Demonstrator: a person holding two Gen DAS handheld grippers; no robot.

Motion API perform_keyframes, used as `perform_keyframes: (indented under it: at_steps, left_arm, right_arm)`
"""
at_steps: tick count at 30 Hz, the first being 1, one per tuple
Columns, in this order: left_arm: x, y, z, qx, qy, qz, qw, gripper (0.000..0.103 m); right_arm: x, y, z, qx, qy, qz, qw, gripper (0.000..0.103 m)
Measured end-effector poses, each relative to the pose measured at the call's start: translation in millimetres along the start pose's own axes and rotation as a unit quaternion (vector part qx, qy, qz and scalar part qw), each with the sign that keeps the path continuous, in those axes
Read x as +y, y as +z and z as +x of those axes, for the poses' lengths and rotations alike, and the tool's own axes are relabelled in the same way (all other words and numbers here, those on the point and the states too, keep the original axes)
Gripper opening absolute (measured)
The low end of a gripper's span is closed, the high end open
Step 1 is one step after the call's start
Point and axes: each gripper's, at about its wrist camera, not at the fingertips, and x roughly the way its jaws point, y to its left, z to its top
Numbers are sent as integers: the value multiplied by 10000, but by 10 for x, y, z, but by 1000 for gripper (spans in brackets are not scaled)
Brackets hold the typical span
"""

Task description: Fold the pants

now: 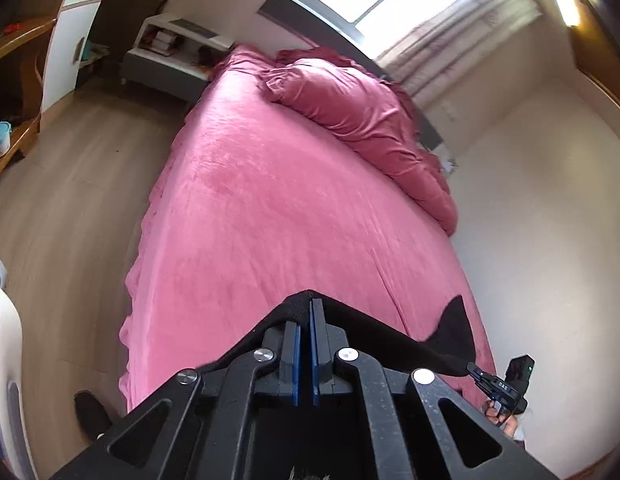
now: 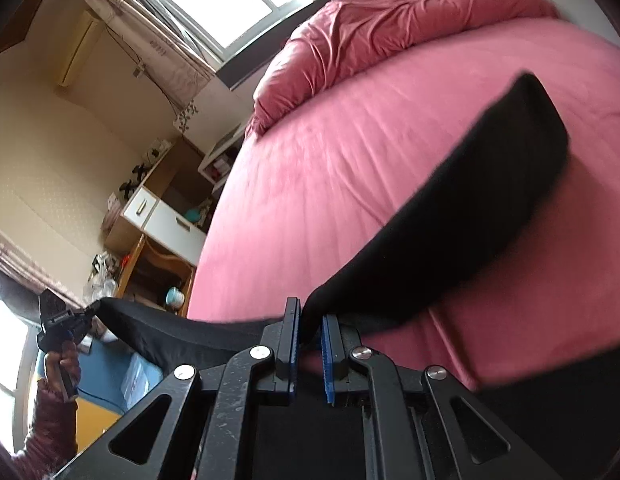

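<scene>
— Pink plush bedspread (image 1: 270,220) fills the left wrist view's centre. And the grippers?
— Left gripper (image 1: 309,304), bottom centre, is clamped on the black fabric pants (image 1: 449,332), which stretch lower right to the right gripper (image 1: 471,369).
— Right wrist view?
— Right gripper (image 2: 310,322) pinches the pants (image 2: 469,208) bottom centre; fabric runs to the left gripper (image 2: 94,305), lower left.

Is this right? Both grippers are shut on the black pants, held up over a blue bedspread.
Nearly. The bedspread is pink, not blue, as the left wrist view shows. The rest stands: the left gripper and the right gripper are each shut on the black pants, stretched between them above the bed.
</scene>
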Motion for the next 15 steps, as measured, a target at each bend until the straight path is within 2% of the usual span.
perform_keyframes:
  at_steps: [3,6,10,15]
  left_arm:
    - [51,-434,-236,-70,-100,64,9999,3]
    - [184,-883,-390,-97,-128,-140,9998,3]
    - [451,-1377,-404,6,-3,-617,9981,3]
    - [752,-1858,-298,212,259,-1127,9931,3]
  right_arm:
    - [-73,-375,-126,147,14,43,9999,10]
    - [-106,-638,-107,349,-111,7,9993,10]
    - [-175,-1100,-101,730,-258,-15,9970,9]
    - [-253,-1475,-38,1063,-454,-76,9933,8]
